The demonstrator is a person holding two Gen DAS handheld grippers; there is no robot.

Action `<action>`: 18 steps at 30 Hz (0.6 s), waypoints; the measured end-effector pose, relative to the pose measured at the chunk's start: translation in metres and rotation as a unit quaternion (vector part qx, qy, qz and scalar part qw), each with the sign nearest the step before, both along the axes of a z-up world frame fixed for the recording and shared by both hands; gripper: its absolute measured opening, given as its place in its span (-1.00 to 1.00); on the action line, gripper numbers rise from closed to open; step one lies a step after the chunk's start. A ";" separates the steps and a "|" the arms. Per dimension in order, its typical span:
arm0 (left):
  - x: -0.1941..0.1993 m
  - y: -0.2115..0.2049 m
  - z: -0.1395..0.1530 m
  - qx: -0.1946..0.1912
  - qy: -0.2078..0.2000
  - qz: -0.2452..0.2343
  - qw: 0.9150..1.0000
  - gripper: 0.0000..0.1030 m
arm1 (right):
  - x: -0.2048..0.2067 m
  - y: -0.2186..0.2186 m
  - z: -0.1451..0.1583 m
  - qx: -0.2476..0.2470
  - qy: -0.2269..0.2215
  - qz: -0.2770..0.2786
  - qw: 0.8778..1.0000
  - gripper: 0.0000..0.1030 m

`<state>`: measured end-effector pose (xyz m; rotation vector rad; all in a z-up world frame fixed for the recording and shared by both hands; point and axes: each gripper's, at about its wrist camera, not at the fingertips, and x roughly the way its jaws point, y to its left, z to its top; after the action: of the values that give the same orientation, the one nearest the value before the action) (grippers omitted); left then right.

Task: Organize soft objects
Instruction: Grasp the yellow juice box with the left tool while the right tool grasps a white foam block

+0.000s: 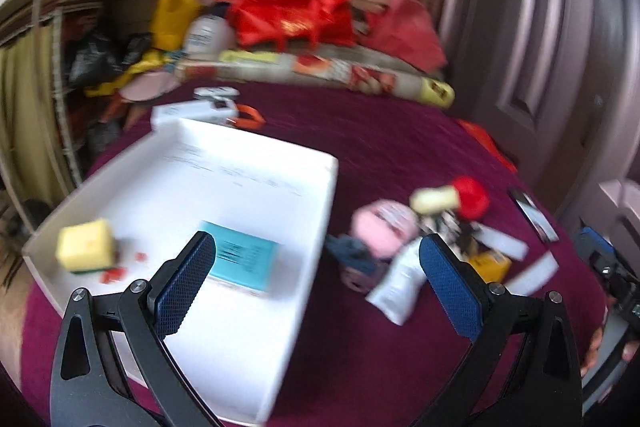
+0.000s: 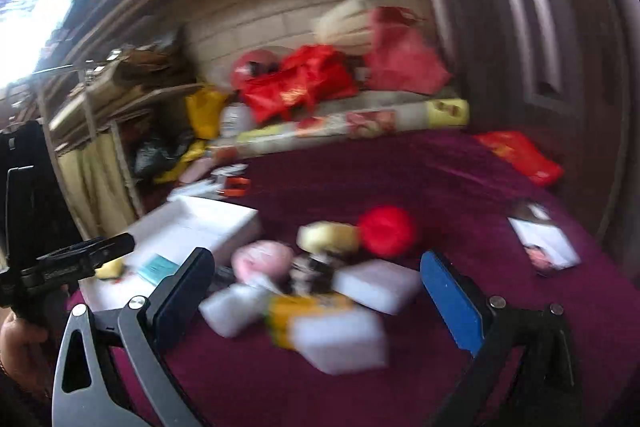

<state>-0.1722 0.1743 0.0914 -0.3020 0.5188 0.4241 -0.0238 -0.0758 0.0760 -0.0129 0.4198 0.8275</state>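
**Both tongs hanging wide open above the cluttered surface**

The left tongs (image 1: 316, 267) are gaping wide and gripping nothing, hovering over the near right corner of a white tray (image 1: 256, 379). Just behind the left finger a teal packet (image 1: 244, 259) is lying in the tray, and farther left a yellow sponge (image 1: 86, 245) is sitting near the tray's left wall. Between the fingers and toward the right one, a heap of soft things is resting on the maroon surface (image 1: 400, 131): a pink pad (image 1: 382, 231), a cream sponge (image 1: 434, 199) and a red ball (image 1: 472, 197).

The right tongs (image 2: 316, 277) are likewise spread wide and empty, with white foam blocks (image 2: 344, 341) lying between their fingers. Beyond them the pink pad, cream sponge and red ball are sitting together, blurred. The tray is lying beyond the left finger.
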 end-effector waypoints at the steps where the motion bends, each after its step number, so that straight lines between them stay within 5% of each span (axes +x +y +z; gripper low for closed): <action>1: 0.006 -0.006 -0.003 0.007 0.012 -0.009 1.000 1.00 | 0.004 0.000 -0.004 -0.012 0.008 0.004 1.000 1.00; 9: 0.033 -0.038 -0.018 0.021 0.063 -0.091 0.994 1.00 | 0.018 0.034 -0.045 -0.101 0.044 0.022 0.994 0.97; 11: 0.042 -0.047 -0.018 0.019 0.067 -0.119 0.990 1.00 | 0.027 0.030 -0.051 -0.102 0.071 0.028 0.992 0.35; 12: 0.049 -0.052 -0.018 0.018 0.067 -0.138 0.988 1.00 | 0.030 0.026 -0.053 -0.097 0.082 0.034 0.991 0.00; 18: 0.086 -0.079 -0.030 0.036 0.089 -0.214 0.972 0.99 | 0.059 -0.034 -0.062 0.025 0.144 0.033 0.989 0.00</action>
<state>-0.0860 0.0952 0.0618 -0.0755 0.7241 0.0491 0.0352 -0.1096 0.0135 0.1414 0.6743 0.9082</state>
